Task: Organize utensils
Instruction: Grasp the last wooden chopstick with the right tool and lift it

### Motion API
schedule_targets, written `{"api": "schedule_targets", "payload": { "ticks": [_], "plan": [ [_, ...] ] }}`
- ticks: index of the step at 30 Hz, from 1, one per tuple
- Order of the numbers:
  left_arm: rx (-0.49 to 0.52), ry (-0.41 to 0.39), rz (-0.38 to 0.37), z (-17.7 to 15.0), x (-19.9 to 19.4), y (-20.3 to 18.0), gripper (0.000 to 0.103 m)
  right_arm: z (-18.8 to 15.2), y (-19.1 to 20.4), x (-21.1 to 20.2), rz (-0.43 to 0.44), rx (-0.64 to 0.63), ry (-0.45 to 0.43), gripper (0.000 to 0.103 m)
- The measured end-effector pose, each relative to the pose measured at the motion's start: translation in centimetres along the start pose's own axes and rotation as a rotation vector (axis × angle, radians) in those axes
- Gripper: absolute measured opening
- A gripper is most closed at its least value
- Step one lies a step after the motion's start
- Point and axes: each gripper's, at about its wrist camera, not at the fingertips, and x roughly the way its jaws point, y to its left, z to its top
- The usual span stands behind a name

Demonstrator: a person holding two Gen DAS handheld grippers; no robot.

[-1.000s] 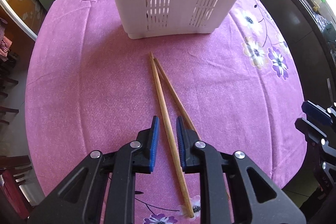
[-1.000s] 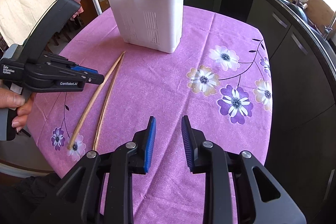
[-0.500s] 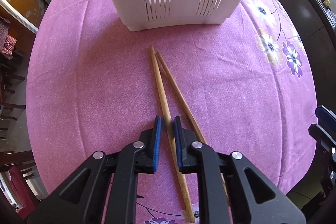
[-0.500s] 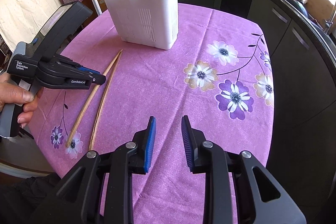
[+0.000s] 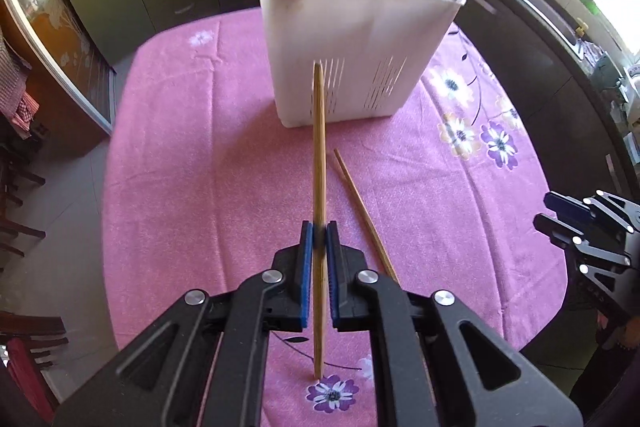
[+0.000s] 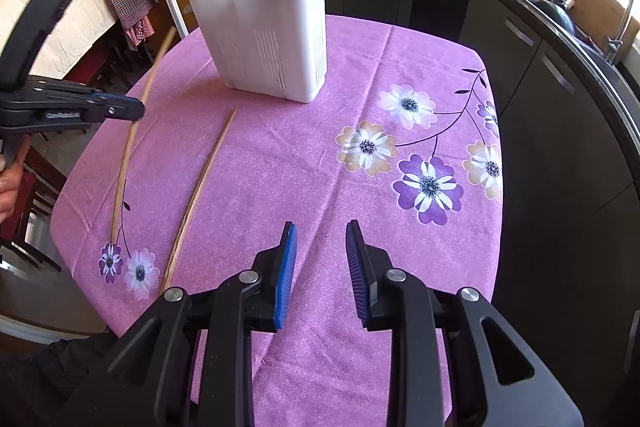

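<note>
Pink floral tabletop (image 5: 200,147): left gripper (image 5: 319,227) clamps one chopstick (image 5: 319,147), lifted; right gripper (image 6: 320,239), empty, is opening. Next, probably tip it into the white caddy (image 5: 352,39).

White lettering on the side of the left gripper (image 6: 120,107), at nine o'clock, begins "GenRobot". Its ending blurs. No other text is legible.

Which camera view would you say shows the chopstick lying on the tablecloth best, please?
The right wrist view: the chopstick lying on the tablecloth shows whole, from tip to near end, with nothing across it. In the left wrist view its near part runs behind the left gripper, which holds the other chopstick.
</note>
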Motion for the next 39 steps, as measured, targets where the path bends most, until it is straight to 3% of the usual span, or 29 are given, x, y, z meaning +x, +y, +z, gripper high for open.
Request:
{"api": "schedule_targets", "payload": {
  "ticks": [4, 8, 21, 30, 32, 34, 39],
  "plan": [
    [0.02, -0.116, 0.015, -1.7, -4.9, 1.2, 0.007, 0.6, 1.0, 0.2, -0.005, -0.018, 0.011, 0.029],
    [0.035, -0.167, 0.01, -3.7, -7.4, 2.4, 0.007, 1.4, 2.5, 1.1, 0.004, -0.042, 0.033, 0.029],
    [0.075, -0.195, -0.021, -5.5, -7.5, 3.5, 0.007, 5.9, 8.5, 9.0, 0.057, -0.075, 0.183, 0.029],
    [0.106, -0.203, -0.028, -5.5, -7.4, 3.9, 0.007, 8.0, 11.9, 14.0, -0.003, -0.097, 0.249, 0.028],
    [0.116, -0.209, -0.025, -5.5, -7.4, 3.9, 0.007, 8.4, 12.2, 14.3, -0.017, -0.104, 0.245, 0.025],
    [0.116, -0.211, -0.03, -5.5, -7.3, 4.0, 0.007, 8.6, 12.4, 14.6, -0.004, -0.106, 0.248, 0.011],
    [0.121, -0.213, -0.035, -5.6, -7.4, 4.0, 0.007, 8.8, 13.2, 14.9, 0.001, -0.105, 0.246, 0.007]
  ]
}}
